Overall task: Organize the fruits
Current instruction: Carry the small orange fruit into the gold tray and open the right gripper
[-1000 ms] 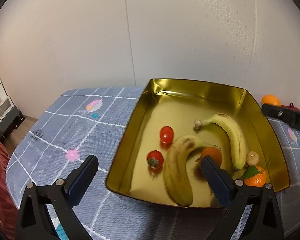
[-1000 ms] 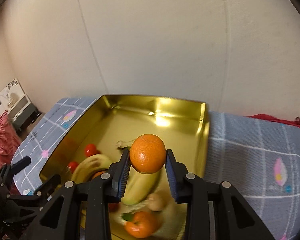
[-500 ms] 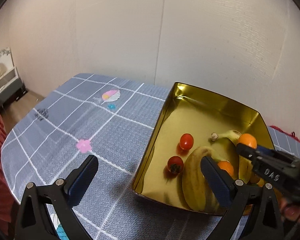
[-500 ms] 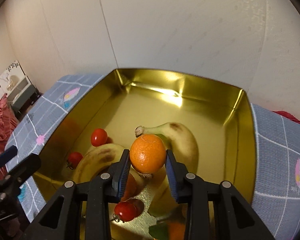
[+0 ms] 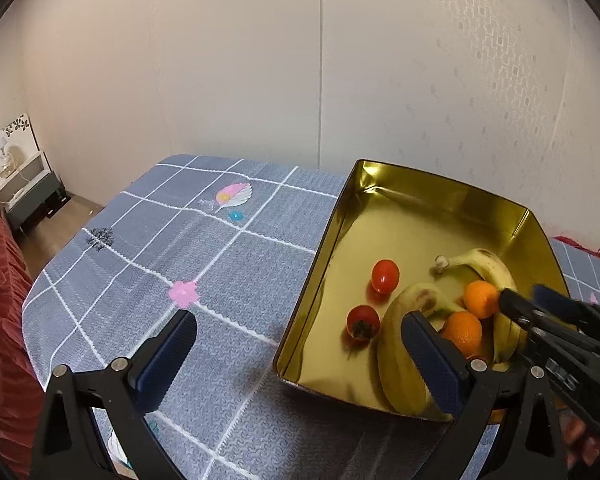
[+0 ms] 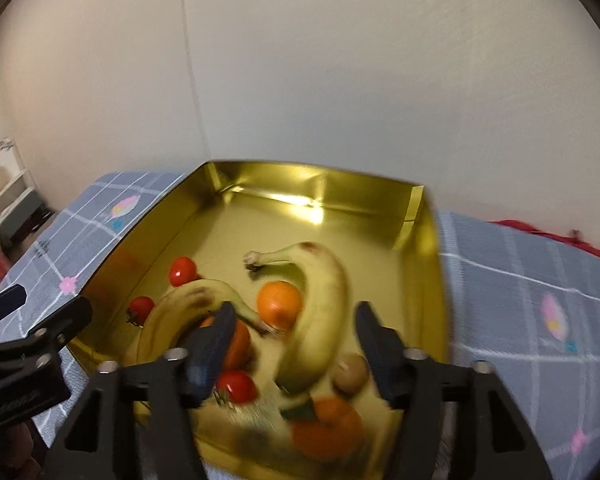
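Since the mandarin (image 6: pixel 279 305) is a small, light, round fruit with a yielding skin, it wants a gentle pinch across its widest part, pads on opposite sides, and it will likely roll if set on a slope or against a curved neighbour. It now lies in the gold tray (image 6: pixel 428 248), nestled between the two bananas (image 6: pixel 320 312) and touching the nearer one's tip, with cherry tomatoes (image 6: pixel 182 271) off to the left. The right gripper (image 6: pixel 292 344) has its jaws opening, and nothing sits between them; the fruit lies beyond the fingertips. A second ago those jaws were clamped on this mandarin above the tray, so it has been let go. The right wrist view is smeared by motion, so whether the fruit has fully settled is hard to say. The left gripper (image 5: pixel 296 354) hangs wide and empty over the checked tablecloth (image 5: pixel 204 248) beside the tray's near left corner, its view swung further left than before.
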{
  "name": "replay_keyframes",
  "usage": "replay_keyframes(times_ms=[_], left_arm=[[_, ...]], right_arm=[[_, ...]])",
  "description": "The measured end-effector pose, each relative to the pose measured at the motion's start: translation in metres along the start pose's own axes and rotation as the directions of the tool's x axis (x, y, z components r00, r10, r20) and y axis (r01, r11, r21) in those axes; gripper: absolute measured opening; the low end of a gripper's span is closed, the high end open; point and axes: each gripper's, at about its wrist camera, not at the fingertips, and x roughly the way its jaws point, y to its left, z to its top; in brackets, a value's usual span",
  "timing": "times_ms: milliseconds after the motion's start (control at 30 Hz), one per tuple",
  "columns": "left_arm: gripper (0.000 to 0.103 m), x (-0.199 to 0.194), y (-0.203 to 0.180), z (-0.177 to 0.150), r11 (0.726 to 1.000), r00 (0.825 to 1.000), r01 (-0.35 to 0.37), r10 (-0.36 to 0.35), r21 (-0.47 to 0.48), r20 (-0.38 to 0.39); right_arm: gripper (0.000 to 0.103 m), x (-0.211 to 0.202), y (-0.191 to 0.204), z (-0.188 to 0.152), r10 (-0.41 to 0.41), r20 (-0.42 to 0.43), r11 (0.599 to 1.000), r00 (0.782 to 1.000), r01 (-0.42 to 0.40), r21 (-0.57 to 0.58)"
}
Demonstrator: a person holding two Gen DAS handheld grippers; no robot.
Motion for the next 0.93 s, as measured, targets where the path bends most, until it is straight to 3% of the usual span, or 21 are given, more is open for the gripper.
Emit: replay_keyframes(times_ms=[267, 467, 933], left_arm=[[0.103, -0.011, -0.004, -0.006, 0.996, 0.997, 0.082, -0.082, 0.018, 0.000], [0.103, -0.014, -0.007, -0.009, 0.997, 0.998, 0.068, -0.069, 0.046, 0.014], [0.103, -0.015, -0.007, -0.007, 0.996, 0.997, 0.067, -0.069, 0.057, 0.027]], right_arm=[[0.076, -0.045, 0.006, -0.019, -0.078, 0.055, 0.996, 0.995, 0.076, 0.040], [0.076, -0.043, 0.000, -0.013, -0.123, 0.051, 0.991, 0.991, 0.119, 0.068], [0.076, -0.035, 0.000, -0.018, -0.085, 0.019, 0.991, 0.996, 0.083, 0.101]])
